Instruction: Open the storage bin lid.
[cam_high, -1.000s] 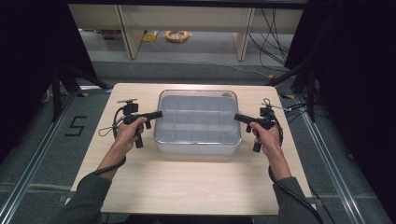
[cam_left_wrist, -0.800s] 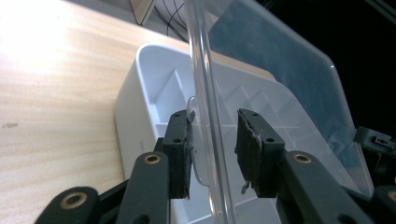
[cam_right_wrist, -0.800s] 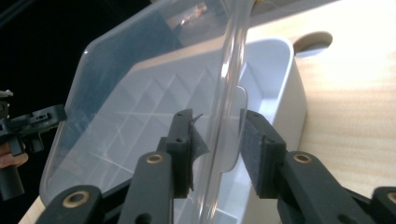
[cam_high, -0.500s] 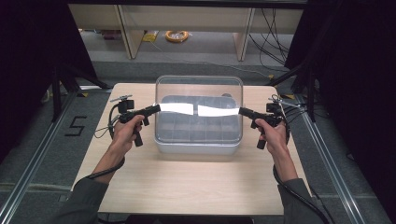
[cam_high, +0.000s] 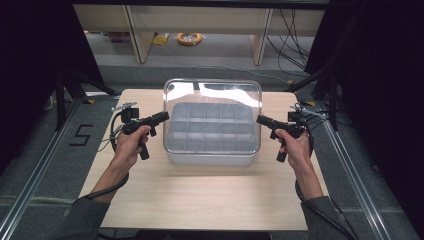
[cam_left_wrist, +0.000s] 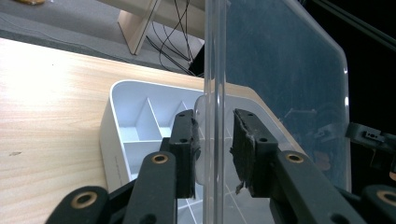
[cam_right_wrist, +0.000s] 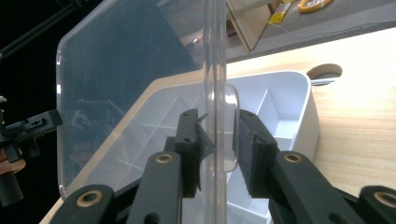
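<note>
A white box (cam_high: 210, 159) with several compartments sits mid-table. Above it hangs its clear lid (cam_high: 212, 100), off the box and tilted with its far edge higher. My left gripper (cam_high: 165, 116) is shut on the lid's left edge and my right gripper (cam_high: 260, 120) on its right edge. In the left gripper view the jaws (cam_left_wrist: 214, 144) straddle the lid's (cam_left_wrist: 280, 70) small tab, with the box (cam_left_wrist: 114, 140) below. The right gripper view has its jaws (cam_right_wrist: 218, 140) around the opposite tab of the lid (cam_right_wrist: 130, 60), above the box (cam_right_wrist: 299, 107).
The wooden table (cam_high: 200, 200) has bare room in front of the box. A round hole (cam_right_wrist: 325, 71) is cut in the tabletop near the box's far corner. Wooden shelving and a yellow cable coil (cam_high: 189, 38) lie beyond the table.
The lid sat on the box a second ago; both grippers have raised it off the box and lifted it higher.
</note>
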